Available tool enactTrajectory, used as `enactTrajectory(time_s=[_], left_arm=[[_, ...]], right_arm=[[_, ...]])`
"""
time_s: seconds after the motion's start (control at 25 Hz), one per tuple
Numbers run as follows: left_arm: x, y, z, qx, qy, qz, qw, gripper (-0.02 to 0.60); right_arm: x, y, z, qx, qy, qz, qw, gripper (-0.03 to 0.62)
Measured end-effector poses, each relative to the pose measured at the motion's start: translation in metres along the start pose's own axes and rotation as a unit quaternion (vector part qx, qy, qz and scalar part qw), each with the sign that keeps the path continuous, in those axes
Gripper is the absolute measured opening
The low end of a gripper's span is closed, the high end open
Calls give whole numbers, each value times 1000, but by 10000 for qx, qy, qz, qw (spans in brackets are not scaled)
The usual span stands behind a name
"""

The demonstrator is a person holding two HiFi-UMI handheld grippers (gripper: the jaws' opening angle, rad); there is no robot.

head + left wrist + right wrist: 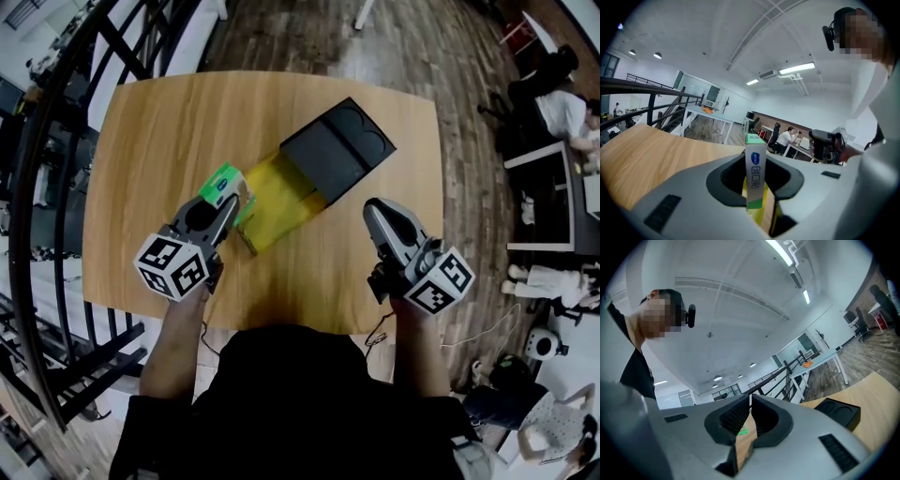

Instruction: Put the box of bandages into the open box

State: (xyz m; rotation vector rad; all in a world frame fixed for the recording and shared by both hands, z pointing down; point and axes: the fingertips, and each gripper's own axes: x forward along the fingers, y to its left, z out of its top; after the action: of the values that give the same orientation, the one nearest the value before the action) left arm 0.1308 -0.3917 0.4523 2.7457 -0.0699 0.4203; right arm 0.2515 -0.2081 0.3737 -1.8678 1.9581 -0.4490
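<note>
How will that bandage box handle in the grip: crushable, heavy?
Likely light: the left gripper pinches the bandage box across its thin side. Probably thin card, so hard squeezing may dent it. Tall and narrow, it may tip if stood upright.

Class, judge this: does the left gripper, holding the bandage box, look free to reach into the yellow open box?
Probably yes: the left gripper holds the bandage box beside the yellow box, whose near end lies open; the right gripper is aside.

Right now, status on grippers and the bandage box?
Left gripper shut on box of bandages, at near-left edge of open box. Right gripper shut, empty. Nothing blocking the opening.
</note>
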Motion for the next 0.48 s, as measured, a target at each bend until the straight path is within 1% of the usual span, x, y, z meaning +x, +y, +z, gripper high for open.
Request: enactTrajectory(time_s=[0.2,0.48], left_arm=[[31,4,-24,-130,348,-119,9992,97],[70,8,-75,-311,950,-300,9945,97]], right_arm=[[1,-17,-9,142,97,-86,9998,40],[0,-35,-26,349,245,-204,9989,40]])
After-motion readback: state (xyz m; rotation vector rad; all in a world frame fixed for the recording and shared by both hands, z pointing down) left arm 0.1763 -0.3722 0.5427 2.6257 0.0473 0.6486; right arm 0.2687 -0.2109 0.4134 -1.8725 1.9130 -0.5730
